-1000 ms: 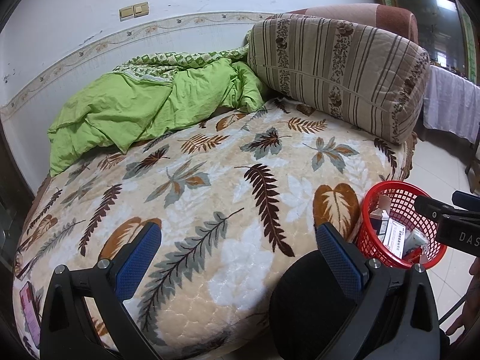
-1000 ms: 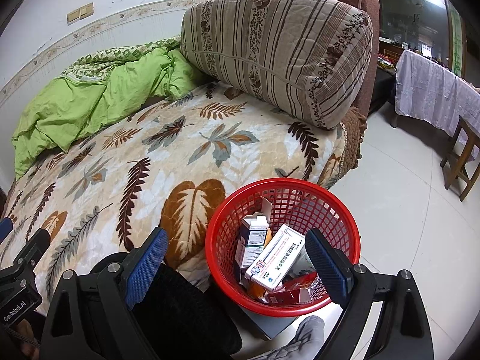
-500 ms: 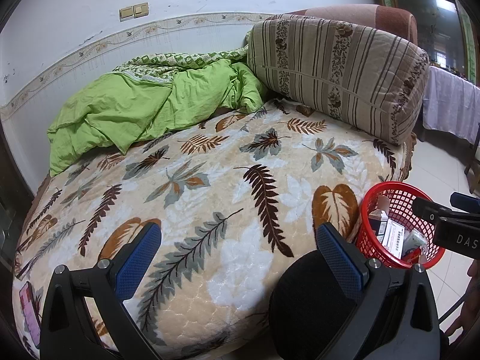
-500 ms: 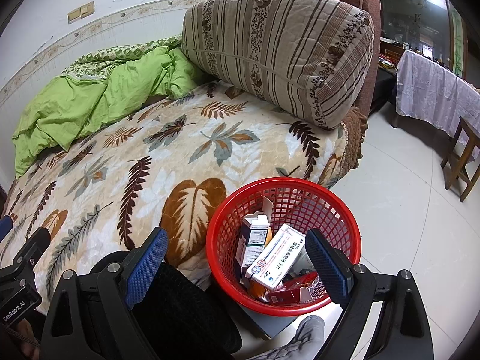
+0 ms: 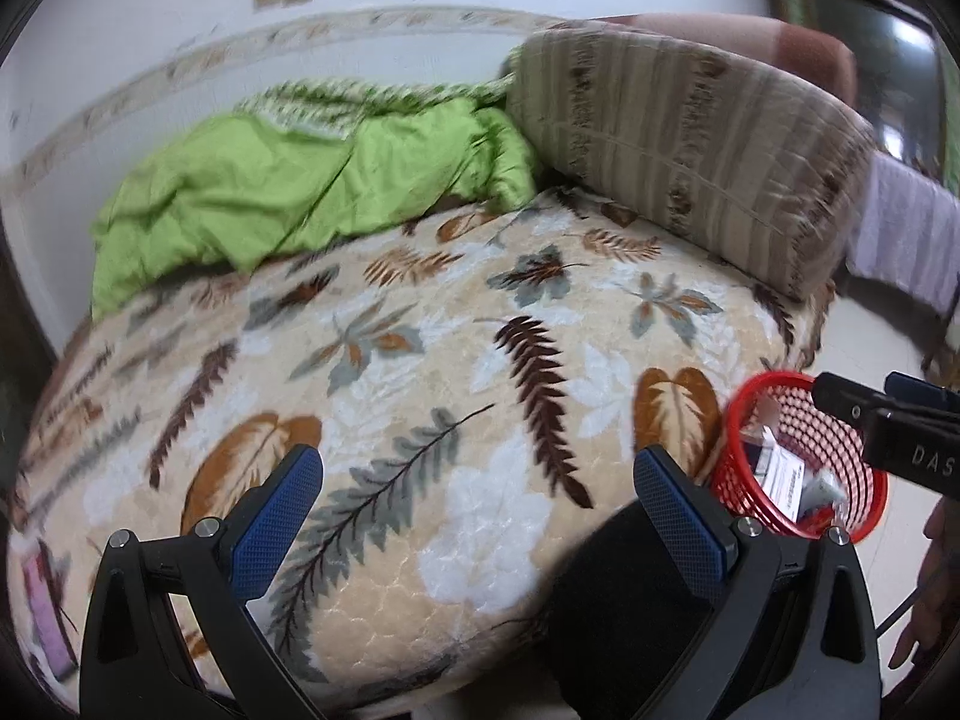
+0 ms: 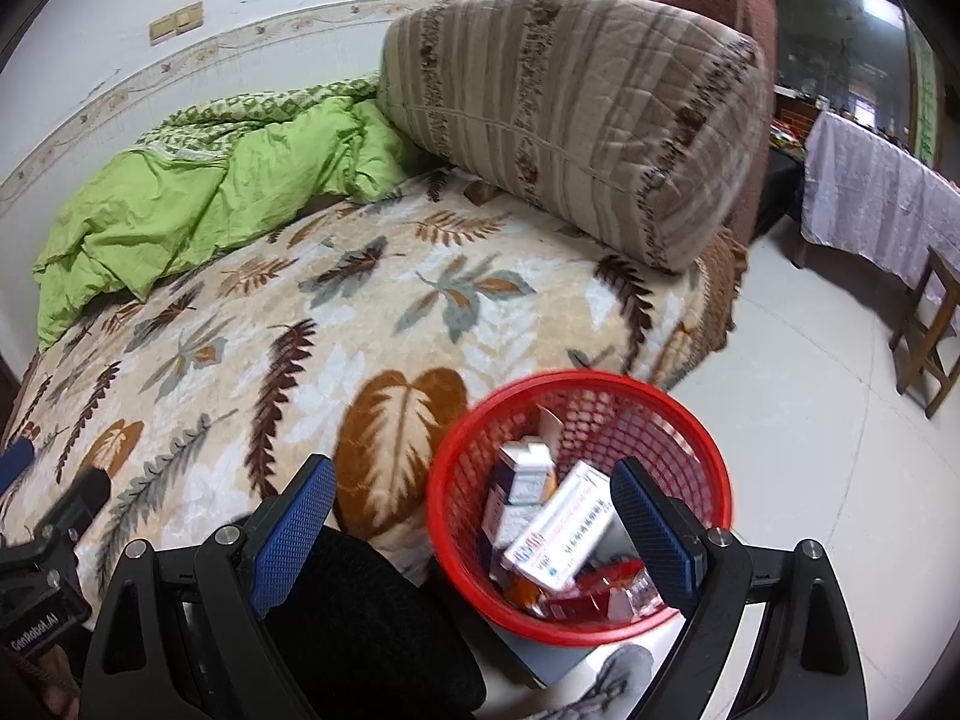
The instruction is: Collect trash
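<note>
Both tongs wide, nothing in either. My left gripper (image 5: 477,516) hangs over the near edge of the leaf-print bedspread (image 5: 420,372); my right gripper (image 6: 474,516) sits low, over the near side of the red basket (image 6: 714,480).

The basket is on the floor at the near right corner of the bed, touching or just beside the bedspread edge. It already holds several cartons: a long white box (image 6: 558,528) lying slantwise, near-left to far-right, a smaller upright one (image 6: 525,471) behind it, and red packaging at the bottom.

Only candidate left that I can see: a pinkish flat thing (image 5: 45,612) at the far-left rim of the left view, on the near-left edge of the bed. It's blurred and at the fisheye edge, so I can't tell what it is. Its long axis looks to run near-to-far.

Key relation, as I judge it: that item lies left of the left gripper and well apart from the basket, which is right of both tools. So the left hand is the nearer one for the pick, swinging left, jaws across the short side, then a carry right across the bed to the basket. The rest of the bedspread shows no obvious litter; the green quilt (image 6: 198,210) and striped cushion (image 6: 570,120) could hide some.
</note>
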`<state>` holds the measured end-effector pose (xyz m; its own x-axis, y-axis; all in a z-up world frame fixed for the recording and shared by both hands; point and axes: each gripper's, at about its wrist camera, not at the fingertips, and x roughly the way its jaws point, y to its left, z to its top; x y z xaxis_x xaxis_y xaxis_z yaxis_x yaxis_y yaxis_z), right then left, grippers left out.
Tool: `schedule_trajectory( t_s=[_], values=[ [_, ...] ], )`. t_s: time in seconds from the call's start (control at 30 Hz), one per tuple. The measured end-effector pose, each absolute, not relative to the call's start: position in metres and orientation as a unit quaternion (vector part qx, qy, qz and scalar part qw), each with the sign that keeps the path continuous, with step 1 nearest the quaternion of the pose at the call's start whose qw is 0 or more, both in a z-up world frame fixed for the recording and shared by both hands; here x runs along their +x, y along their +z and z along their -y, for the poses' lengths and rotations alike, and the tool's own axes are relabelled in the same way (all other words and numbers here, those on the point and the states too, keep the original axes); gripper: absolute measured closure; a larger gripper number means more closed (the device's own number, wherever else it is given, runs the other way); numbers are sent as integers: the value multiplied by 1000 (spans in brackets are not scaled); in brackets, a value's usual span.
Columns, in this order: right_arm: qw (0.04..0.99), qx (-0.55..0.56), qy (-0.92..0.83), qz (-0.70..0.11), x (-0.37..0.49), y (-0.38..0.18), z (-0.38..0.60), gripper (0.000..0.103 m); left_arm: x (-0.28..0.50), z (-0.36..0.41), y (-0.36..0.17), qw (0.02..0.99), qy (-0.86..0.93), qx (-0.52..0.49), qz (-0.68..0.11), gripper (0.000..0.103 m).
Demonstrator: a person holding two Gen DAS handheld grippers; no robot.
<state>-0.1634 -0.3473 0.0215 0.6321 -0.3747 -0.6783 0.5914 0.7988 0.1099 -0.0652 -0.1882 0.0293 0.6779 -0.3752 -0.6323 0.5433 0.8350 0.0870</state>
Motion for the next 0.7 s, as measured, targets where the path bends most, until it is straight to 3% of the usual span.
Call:
schedule_trajectory(
  t_s=[0.3,0.53,0.7],
  values=[
    [903,89,-172,-383,-44,23,304,9,18,108,9,919,-86,68,-379,0],
    [875,75,-114,-465,83,-43,258,9,100,77,-45,878,-6,36,-477,0],
    [866,88,-111,-480,151,-79,242,9,129,71,-67,872,5,39,-489,0]
  ],
)
